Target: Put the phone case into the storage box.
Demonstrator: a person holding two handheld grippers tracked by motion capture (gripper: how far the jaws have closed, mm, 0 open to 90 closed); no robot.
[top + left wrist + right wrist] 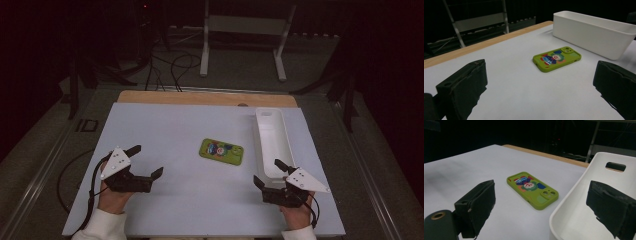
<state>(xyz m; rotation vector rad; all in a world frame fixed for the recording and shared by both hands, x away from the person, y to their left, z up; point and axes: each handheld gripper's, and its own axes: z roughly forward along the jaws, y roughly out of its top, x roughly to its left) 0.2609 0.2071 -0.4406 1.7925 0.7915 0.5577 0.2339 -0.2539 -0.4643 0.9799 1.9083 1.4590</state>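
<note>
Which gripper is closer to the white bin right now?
Right. The right gripper sits at the near end of the white bin; the left gripper is across the table, beyond the green phone.

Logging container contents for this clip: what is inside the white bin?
The white bin looks empty in the high view. In the right gripper view, the right hand-held gripper has one jaw covering part of its interior.

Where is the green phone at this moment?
In the high view the green phone lies flat on the white table, right of centre, just left of the white bin and apart from it, ahead of both open tools.
</note>
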